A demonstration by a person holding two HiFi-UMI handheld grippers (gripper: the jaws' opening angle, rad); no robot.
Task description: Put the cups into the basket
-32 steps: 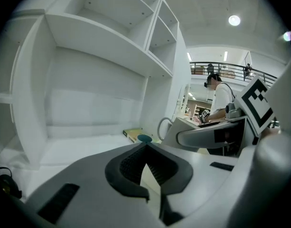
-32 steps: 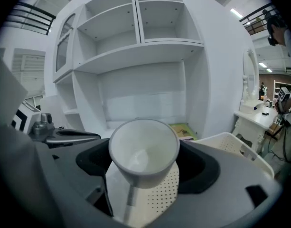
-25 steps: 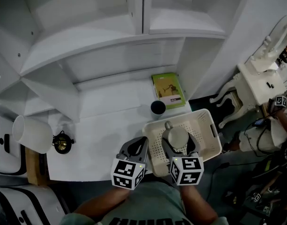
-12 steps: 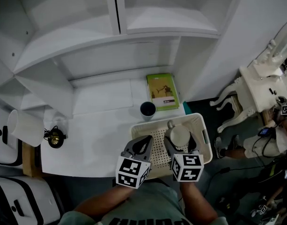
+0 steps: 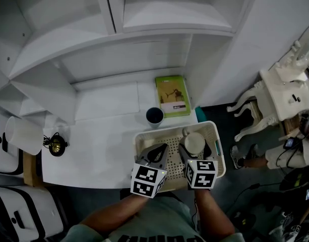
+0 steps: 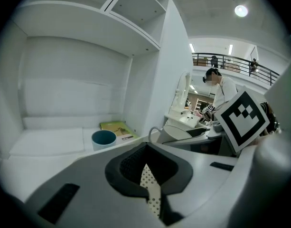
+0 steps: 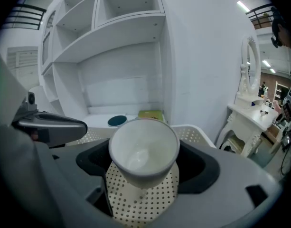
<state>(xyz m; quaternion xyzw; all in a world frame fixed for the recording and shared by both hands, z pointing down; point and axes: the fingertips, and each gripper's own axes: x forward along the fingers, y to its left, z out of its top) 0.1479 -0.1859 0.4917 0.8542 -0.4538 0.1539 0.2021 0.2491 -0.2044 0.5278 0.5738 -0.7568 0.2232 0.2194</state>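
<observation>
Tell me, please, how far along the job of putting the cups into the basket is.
Nothing is set down free in the basket yet. In hand: the right hand-held gripper grips the white cup over the basket. Remaining: release it, then fetch the blue cup on the table; the left hand-held gripper is shut and empty.

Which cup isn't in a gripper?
The blue cup, standing on the desk beside the green book; the white cup is gripped by the right gripper above the basket.
</observation>
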